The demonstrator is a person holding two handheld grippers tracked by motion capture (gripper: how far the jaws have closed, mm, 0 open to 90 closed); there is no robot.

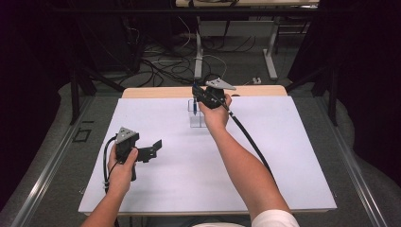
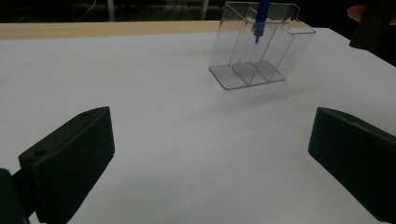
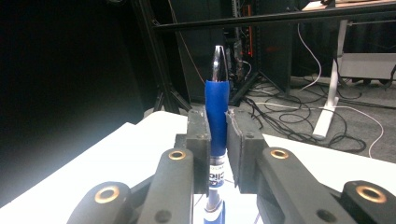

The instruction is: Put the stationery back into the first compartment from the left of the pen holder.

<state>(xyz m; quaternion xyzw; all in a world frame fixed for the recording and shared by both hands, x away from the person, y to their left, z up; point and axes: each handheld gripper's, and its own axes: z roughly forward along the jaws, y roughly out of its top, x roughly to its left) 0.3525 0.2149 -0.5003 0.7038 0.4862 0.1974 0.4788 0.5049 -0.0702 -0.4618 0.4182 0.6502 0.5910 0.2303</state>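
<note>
The clear plastic holder [image 1: 196,118] stands upright toward the far edge of the white bench [image 1: 265,170], and everything else is best placed from it. It has narrow compartments side by side, open at the top; the left gripper view shows them plainly [image 2: 254,51].

Directly above the holder, the right tongs [image 1: 195,100] are clamped on a blue pen [image 1: 194,106]. In the right gripper view the two black pads squeeze the pen's blue rubber grip [image 3: 216,116] from both sides, with its silver tip pointing away from the camera. From the left gripper view the pen's lower end [image 2: 259,23] hangs inside the holder's upper part, over one of the middle compartments, well above the holder's floor. Which slot exactly, I cannot tell. The right hand [image 1: 215,113] wraps the gripper just on the near side of the holder, its cable trailing back along the forearm.

The left tongs [image 1: 153,149] are well apart from the holder, nearer the person and off to the left. They stand wide apart with nothing between them, hovering over bare bench; their two black pads [image 2: 70,158] frame the holder in the distance. The left hand [image 1: 122,168] grips the handle.
</note>
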